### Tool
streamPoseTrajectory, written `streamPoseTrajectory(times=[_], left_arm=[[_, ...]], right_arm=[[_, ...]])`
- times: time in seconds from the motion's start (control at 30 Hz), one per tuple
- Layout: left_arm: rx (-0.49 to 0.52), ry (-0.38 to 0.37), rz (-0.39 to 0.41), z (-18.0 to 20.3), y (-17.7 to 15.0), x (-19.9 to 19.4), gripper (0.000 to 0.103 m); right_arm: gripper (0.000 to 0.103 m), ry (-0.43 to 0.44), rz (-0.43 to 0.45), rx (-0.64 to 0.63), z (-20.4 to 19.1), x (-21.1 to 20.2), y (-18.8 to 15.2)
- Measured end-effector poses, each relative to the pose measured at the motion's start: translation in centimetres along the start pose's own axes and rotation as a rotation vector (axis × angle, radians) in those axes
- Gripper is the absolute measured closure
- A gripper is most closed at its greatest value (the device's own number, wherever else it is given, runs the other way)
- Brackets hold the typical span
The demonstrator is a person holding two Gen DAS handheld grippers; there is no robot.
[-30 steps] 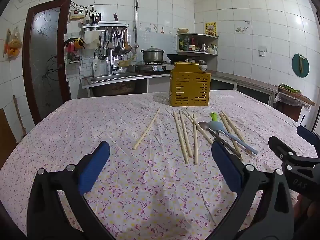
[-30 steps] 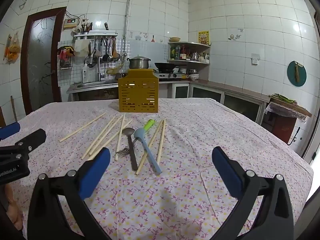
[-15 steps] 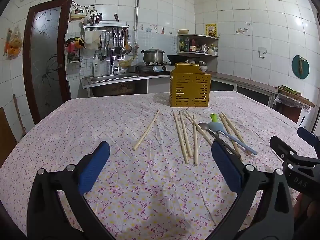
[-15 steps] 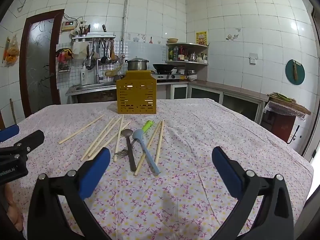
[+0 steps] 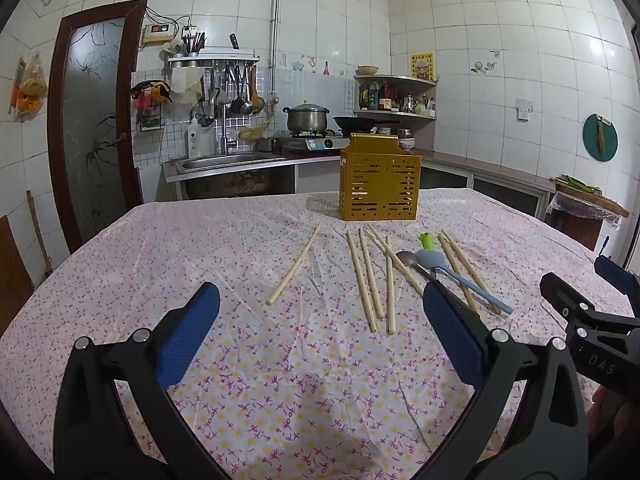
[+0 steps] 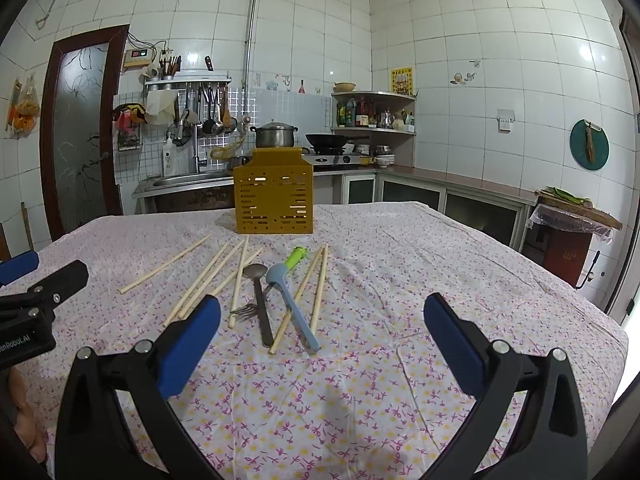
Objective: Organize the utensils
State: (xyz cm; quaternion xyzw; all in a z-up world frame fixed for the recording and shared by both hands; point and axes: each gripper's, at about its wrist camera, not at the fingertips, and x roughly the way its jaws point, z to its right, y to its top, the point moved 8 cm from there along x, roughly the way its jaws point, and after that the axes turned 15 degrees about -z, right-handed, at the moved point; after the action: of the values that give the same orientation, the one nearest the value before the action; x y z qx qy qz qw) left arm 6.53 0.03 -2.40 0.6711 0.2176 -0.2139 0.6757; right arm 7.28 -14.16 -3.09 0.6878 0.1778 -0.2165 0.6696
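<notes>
Table: a wide table (image 5: 120, 280) under a pink flowered cloth takes up most of the room in front of me.
Holder: a yellow slotted utensil box (image 5: 379, 184) stands upright at the far middle of the table, well apart from both tools.
Left gripper: the left gripper (image 5: 320, 332) hovers over the near edge, its blue pads wide apart, gripping nothing.
Right gripper: the right gripper (image 6: 322, 334) hangs beside it on the right, also spread wide and empty.
Chopsticks: a loose bunch of chopsticks (image 6: 208, 284) lies between the box and the tools, fanned out lengthwise; one stick (image 5: 294, 270) lies alone to the left, two more (image 6: 318, 284) to the right.
Spoons: a dark metal spoon (image 6: 260, 300) and a pale blue spoon (image 6: 288, 304) lie side by side among the sticks, bowls toward the far side.
Fork: a fork (image 6: 244, 311) lies just left of the metal spoon; its green handle (image 6: 297, 257) shows beyond the blue spoon.
</notes>
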Motion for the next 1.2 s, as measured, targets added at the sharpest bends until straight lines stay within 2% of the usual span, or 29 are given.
streamPoseTrajectory(times=[1.2], left_arm=[[0.006, 0.001, 0.025, -0.13, 0.2, -0.54, 0.005]], right_arm=[[0.004, 0.021, 0.017, 0.004, -0.08, -0.25, -0.17]])
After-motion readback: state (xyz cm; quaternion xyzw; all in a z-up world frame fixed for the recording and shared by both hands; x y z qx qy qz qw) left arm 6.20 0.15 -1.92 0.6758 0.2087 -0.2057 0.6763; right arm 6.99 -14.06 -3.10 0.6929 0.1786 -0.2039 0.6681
